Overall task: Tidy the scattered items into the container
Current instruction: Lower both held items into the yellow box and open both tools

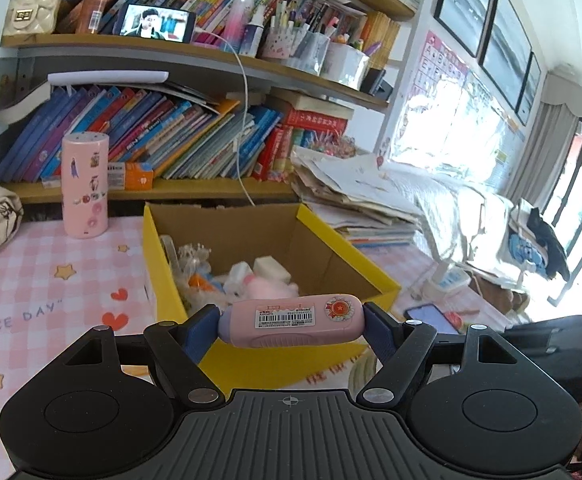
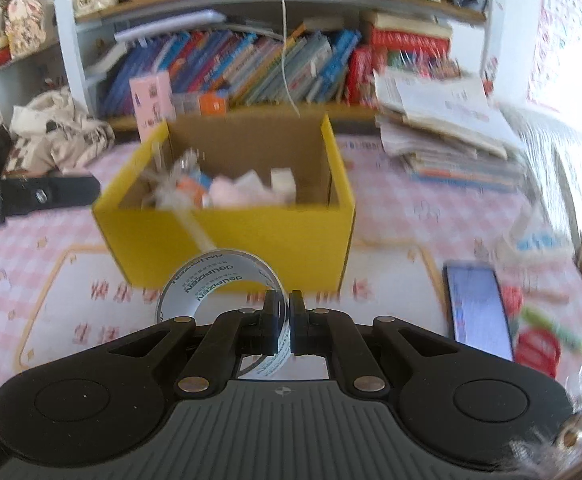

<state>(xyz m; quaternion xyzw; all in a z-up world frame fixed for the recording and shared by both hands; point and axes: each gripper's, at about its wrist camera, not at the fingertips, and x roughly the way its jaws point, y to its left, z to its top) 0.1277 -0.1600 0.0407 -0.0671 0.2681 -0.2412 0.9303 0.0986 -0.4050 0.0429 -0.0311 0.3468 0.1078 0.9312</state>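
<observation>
Left tongs: I am pinching a pink oblong case [image 1: 289, 320] lengthwise between the blue pads of my left gripper [image 1: 289, 325], one pad pressing on each rounded end; its barcode label and a round red sticker are facing up.

Where the case is: it is hanging level over the near yellow wall of the box [image 1: 247, 364], apart from the things inside.

Right tongs: my right gripper [image 2: 285, 330] is pressed nearly together, nipping the wall of a clear tape roll [image 2: 219, 286]; the ring is sticking out to the left of the fingers, and one finger is passing through its hole.

Where the tape is: it is sitting in front of the box's near wall [image 2: 231, 240] in this view, above the pink checked tablecloth [image 2: 31, 264]; whether it is touching the cloth I cannot tell.

Box: it is standing open on the table, brown inside, yellow outside, and holding a fluffy pink toy [image 1: 269, 290], white blocks and a crinkled clear packet.

Around it: a pink sticker-covered canister [image 1: 85, 186] is standing to the box's left, a phone [image 2: 479, 312] is lying face up on the cloth to its right, and a heap of papers [image 1: 351, 196] is sitting beyond.
</observation>
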